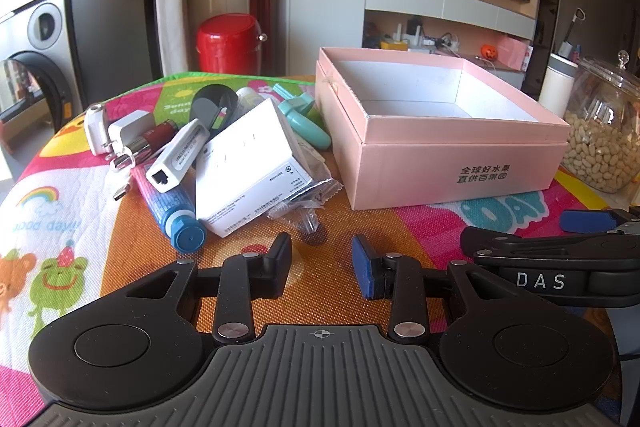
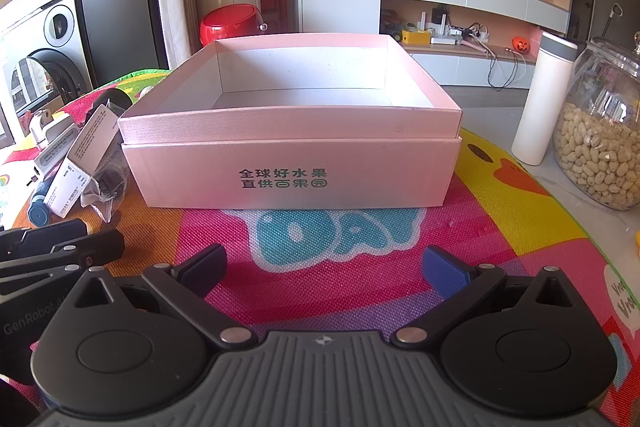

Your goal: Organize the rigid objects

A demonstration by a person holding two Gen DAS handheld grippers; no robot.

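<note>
The left gripper (image 1: 322, 265) hangs low over the colourful mat (image 1: 60, 211), its jaws set fairly close together with nothing between them, just near of a small dark piece (image 1: 313, 231) lying on the mat. The right gripper (image 2: 324, 269) has its jaws spread wide and bare, over the mat in front of the pink box (image 2: 296, 163). That box stands open at the middle of the mat, printed characters on its near wall, and no item shows inside it. Left of the box lies a heap of small things: a white carton (image 1: 250, 167) on top of a crinkled clear wrapper (image 1: 306, 193), a blue-capped tube (image 1: 170, 205), a white network adapter (image 1: 178, 159), two white plugs (image 1: 116, 133), a red cylinder (image 1: 154, 139) and a teal handle (image 1: 306, 119). Right of the box, off the mat, stand a white flask (image 2: 544, 99) and a glass jar of peanuts (image 2: 600, 131).
</note>
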